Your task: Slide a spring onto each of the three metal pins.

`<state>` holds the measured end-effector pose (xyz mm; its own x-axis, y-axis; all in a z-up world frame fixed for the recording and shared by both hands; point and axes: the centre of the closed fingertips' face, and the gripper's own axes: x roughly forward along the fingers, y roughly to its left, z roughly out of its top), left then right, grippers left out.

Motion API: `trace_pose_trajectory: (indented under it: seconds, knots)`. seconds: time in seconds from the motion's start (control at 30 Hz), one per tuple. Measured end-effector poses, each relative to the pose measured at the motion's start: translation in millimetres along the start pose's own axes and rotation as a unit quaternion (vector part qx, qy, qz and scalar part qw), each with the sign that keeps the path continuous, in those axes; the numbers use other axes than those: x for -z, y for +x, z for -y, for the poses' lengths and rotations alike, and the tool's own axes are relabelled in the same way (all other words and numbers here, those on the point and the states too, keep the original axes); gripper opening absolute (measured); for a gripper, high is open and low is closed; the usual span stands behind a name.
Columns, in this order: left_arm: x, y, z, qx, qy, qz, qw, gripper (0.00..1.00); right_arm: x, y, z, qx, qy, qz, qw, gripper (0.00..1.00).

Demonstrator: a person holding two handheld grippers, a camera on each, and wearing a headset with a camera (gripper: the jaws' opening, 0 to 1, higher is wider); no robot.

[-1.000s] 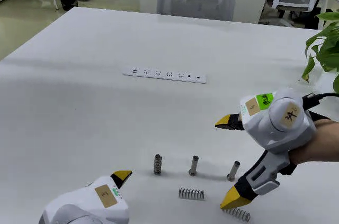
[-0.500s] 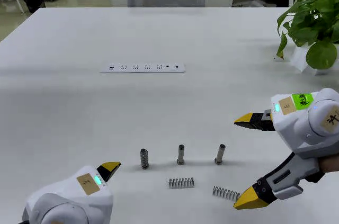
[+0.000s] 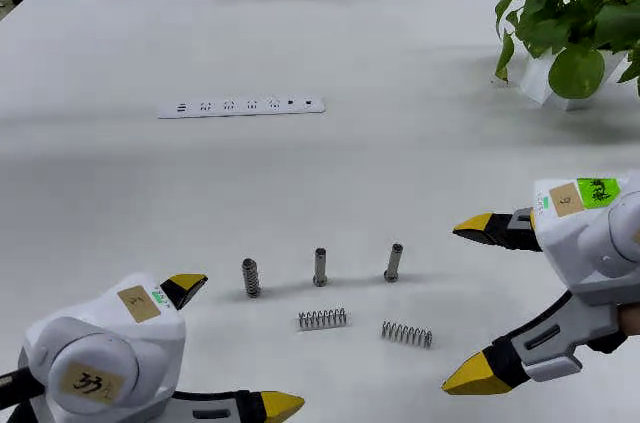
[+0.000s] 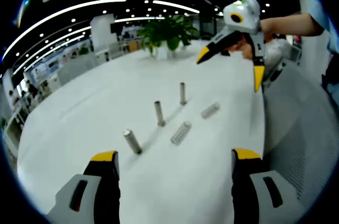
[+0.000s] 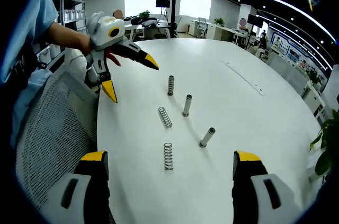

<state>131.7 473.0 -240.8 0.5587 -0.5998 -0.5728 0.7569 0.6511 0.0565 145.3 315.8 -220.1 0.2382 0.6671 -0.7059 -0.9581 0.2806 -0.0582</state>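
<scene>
Left gripper (image 3: 235,343): lower left of head view, jaws spread wide, holding nothing.
Right gripper (image 3: 468,305): lower right, jaws spread wide, holding nothing.
Pins: row at lower centre; left pin (image 3: 250,278) wears a coil, middle pin (image 3: 320,267) and right pin (image 3: 394,262) bare.
Loose springs: first spring (image 3: 322,319) and second spring (image 3: 406,334) flat on table (image 3: 100,193), just below the bare pins.
Around: strip (image 3: 241,106) upper left; plant (image 3: 575,13) upper right, cut off by the frame.

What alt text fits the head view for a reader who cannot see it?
Three metal pins stand in a row on a white table, the left pin already wearing a spring, with two loose springs lying in front. The open left gripper and open right gripper flank them; a power strip and potted plant sit farther back.
</scene>
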Motion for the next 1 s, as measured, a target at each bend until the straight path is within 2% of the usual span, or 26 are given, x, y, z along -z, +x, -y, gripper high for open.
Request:
trace_pose_trajectory:
  seconds: [0.03,0.13,0.23,0.33,0.43,0.6,0.7,0.8,1.0]
  knots:
    - [0.9,1.8,-0.6,0.001,0.004,-0.006,1.0,0.83,-0.3,-0.2,-0.9,0.001,0.001,0.0,1.0,0.99]
    - [-0.8,7.6,2.3,0.015,0.026,-0.014,0.9995,0.77,0.0,-0.6,-4.5,0.003,0.007,0.002,1.0,0.99]
    - [-4.2,16.2,6.7,0.035,0.067,-0.032,0.9966,0.69,4.2,-0.2,-7.3,0.001,0.014,-0.001,0.9999,0.99]
    - [-5.4,25.6,12.4,0.058,0.09,-0.047,0.9931,0.6,7.5,-0.7,-8.6,0.0,0.017,-0.003,0.9998,0.99]
    - [-5.9,37.3,11.2,0.063,0.091,-0.053,0.9924,0.49,8.5,-3.0,-10.1,0.001,0.025,0.001,0.9997,0.99]
    - [-3.1,54.3,9.1,0.07,0.1,-0.077,0.9895,0.39,14.0,-9.0,-14.8,0.002,0.031,0.002,0.9995,0.99]
    - [-2.7,62.5,7.0,0.07,0.1,-0.088,0.9886,0.3,19.8,-12.5,-15.8,0.004,0.037,0.001,0.9993,0.99]
    - [2.2,68.3,6.5,0.074,0.106,-0.106,0.986,0.28,25.0,-14.7,-17.6,0.006,0.043,-0.001,0.999,0.99]
    - [7.4,75.1,7.2,0.08,0.118,-0.125,0.982,0.21,31.8,-16.4,-21.2,0.007,0.053,-0.002,0.9985,0.99]
